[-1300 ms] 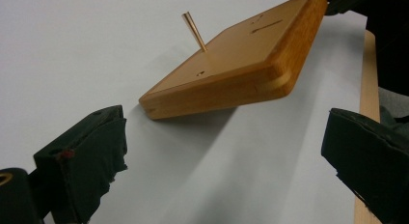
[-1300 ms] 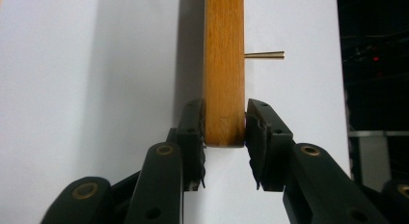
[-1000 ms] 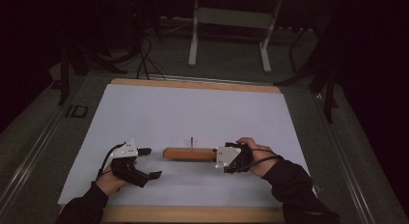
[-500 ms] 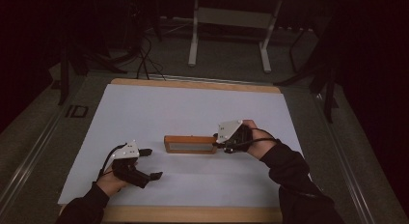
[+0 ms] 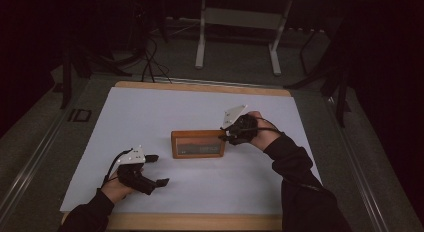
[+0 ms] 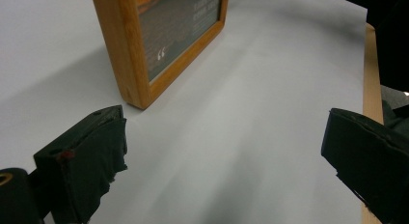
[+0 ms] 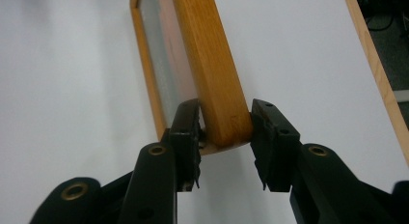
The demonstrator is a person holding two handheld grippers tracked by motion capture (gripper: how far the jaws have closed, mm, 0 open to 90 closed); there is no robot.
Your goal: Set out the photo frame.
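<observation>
tipping is the risk: the oak-coloured rectangular wooden picture frame (image 5: 198, 144), stood upright on edge at the white sheet's (image 5: 165, 112) centre, is flanked at its three o'clock end by the right gripper (image 7: 225, 130), whose jaws have just been opening and now barely pinch it, so it could topple flat. the left gripper (image 5: 150, 168), at eight o'clock, is spread wide and carries nothing.
</observation>
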